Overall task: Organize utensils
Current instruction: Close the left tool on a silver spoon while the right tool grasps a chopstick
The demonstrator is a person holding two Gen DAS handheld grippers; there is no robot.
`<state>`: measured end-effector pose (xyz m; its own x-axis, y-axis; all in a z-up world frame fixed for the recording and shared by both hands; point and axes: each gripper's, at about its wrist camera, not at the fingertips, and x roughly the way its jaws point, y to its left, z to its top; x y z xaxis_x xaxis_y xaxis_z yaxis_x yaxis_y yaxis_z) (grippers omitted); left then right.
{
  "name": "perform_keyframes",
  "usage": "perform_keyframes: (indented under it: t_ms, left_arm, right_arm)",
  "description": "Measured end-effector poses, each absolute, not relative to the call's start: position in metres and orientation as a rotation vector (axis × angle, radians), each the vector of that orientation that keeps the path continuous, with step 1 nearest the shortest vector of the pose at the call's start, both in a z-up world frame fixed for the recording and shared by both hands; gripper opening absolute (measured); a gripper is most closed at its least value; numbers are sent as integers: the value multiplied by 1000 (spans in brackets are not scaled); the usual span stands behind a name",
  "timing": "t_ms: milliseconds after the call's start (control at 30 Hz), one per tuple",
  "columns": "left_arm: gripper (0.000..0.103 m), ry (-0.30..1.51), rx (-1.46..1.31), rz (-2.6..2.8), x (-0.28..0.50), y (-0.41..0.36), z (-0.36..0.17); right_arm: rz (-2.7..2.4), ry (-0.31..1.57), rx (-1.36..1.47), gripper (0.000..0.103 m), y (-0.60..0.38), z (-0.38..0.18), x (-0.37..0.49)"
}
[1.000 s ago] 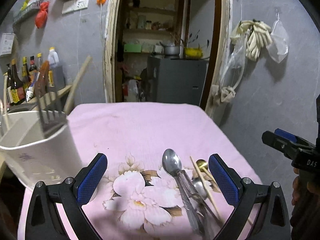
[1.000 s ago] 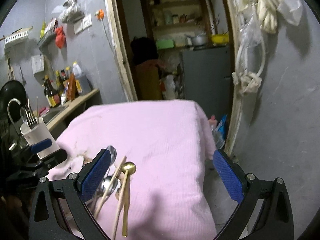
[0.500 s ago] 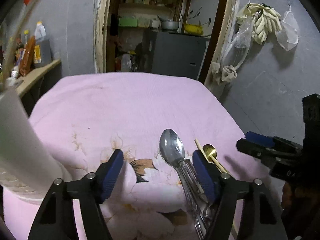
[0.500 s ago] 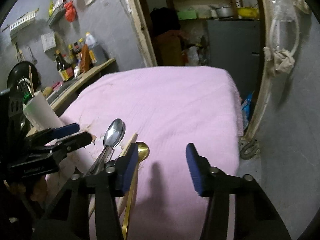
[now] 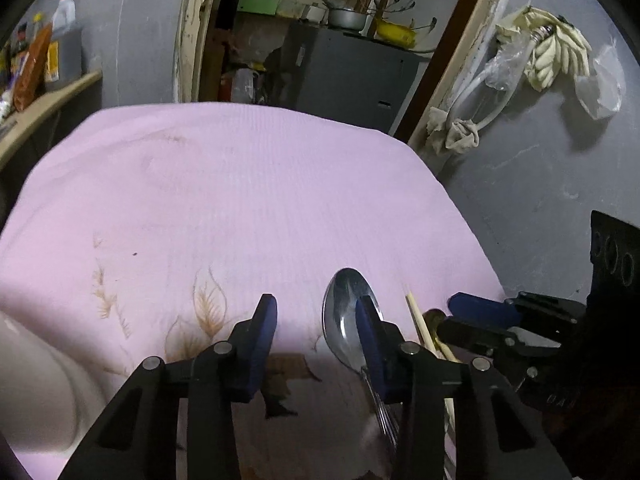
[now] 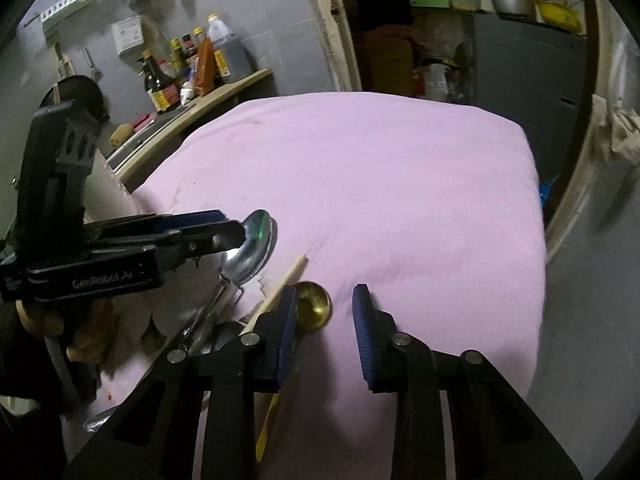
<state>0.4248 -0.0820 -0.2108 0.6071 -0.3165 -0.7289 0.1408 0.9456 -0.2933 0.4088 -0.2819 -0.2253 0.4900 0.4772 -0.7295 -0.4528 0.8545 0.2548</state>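
- Both grippers have dropped toward the utensil pile in the last second, and both sets of fingers are narrowing fast from a wide spread to a partial gap.
- The left gripper (image 5: 316,320) is still closing with nothing between its fingers but pink cloth (image 5: 248,200); the steel spoon (image 5: 344,312) lies under and just outside its right-hand finger, bowl pointing away past the tip.
- A second ago that spoon sat well inside the left fingers' span. Now the span has shrunk past it, so I'd say this closure will miss unless the hand shifts to its right.
- The right gripper (image 6: 325,320) is closing too, gap empty: the gold spoon (image 6: 314,304) shows its bowl just beyond the left-hand finger (image 6: 287,332), partly hidden behind it, with the wooden chopstick (image 6: 280,284) on that finger's outer side.
- Neither tool pinches anything yet, so the sorting step is still at the reach-and-grasp stage.
- Pose: both grippers pitch steeply down at the bench, tips low over the cloth, side by side; in the right wrist view the left tool reaches in level, its tip over the steel spoon bowl.
- The white holder (image 5: 36,392) stands out beyond the left gripper's left-hand finger, where I'd expect the utensils to go.
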Motion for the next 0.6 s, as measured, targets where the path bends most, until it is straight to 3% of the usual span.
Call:
perform_keyframes:
  t_ms: [100, 200, 467, 600]
  left_arm:
    - [37, 883, -229, -297, 431, -84, -213]
    - [35, 887, -232, -314, 433, -86, -214]
    - [9, 906, -230, -317, 435, -87, -215]
    - [5, 901, -209, -304, 431, -89, -211]
  right_arm:
    - [586, 897, 20, 25, -278, -225, 410]
    - [599, 900, 5, 16, -276, -225, 409]
    - [598, 894, -28, 6, -275, -221, 403]
    - [598, 891, 36, 2, -285, -220, 401]
